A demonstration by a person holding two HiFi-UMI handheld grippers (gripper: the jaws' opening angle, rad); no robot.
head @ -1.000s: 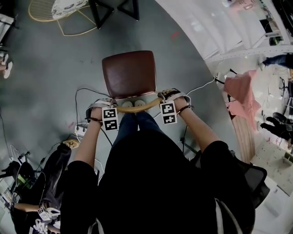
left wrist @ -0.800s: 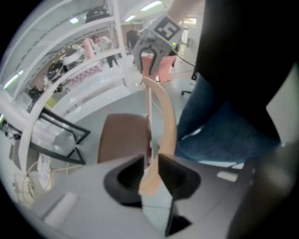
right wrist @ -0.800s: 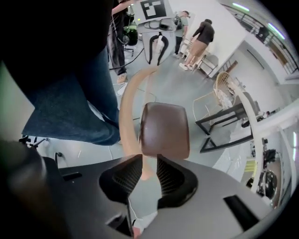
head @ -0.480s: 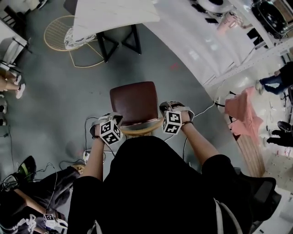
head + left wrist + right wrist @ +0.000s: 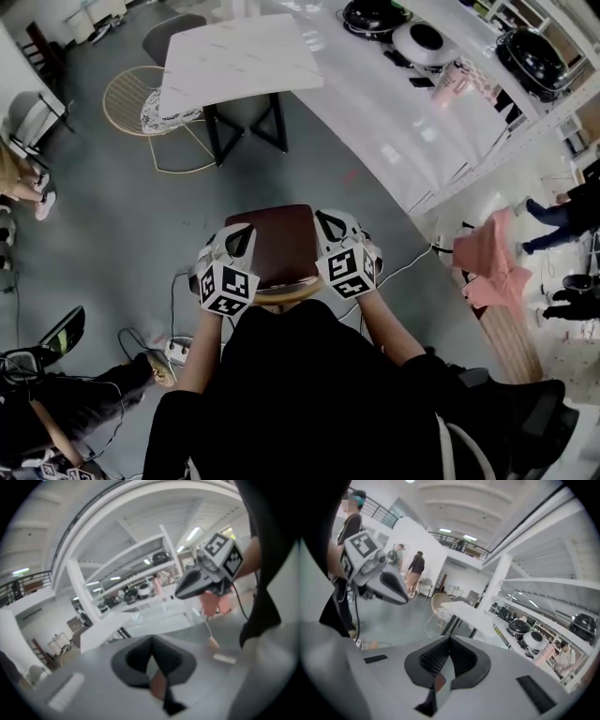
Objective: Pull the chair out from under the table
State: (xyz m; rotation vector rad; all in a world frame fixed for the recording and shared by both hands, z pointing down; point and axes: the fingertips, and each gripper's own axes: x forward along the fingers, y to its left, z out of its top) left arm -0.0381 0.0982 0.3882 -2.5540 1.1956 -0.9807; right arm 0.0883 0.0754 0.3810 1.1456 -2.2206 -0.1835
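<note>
The left hand-held gripper [image 5: 238,242] has its jaws pressed together with nothing between them, and it hangs above the left edge of the seat without touching it. Below and between the two tools stands the brown padded chair with a curved wooden back rail [image 5: 281,248]. It sits on the grey floor [image 5: 112,216] just in front of the person, well apart from the white marble-patterned worktop on black legs [image 5: 239,61] at the far side, so it looks already clear of it. The right hand-held gripper [image 5: 331,227] is likewise closed on nothing, above the seat's right edge.

The chair looks stiff and fairly light. It should slide readily on the smooth floor, though a one-sided pull would likely swing it. The back rail is the natural hold, taken near both ends; its rounded wood may be slick under the pads. The loose cables [image 5: 176,291] on the near left floor could catch a leg.

Counted:
- two hand-held grippers
- one brown chair
- one worktop
- one pale yellow wire chair [image 5: 141,108] at the far left
</note>
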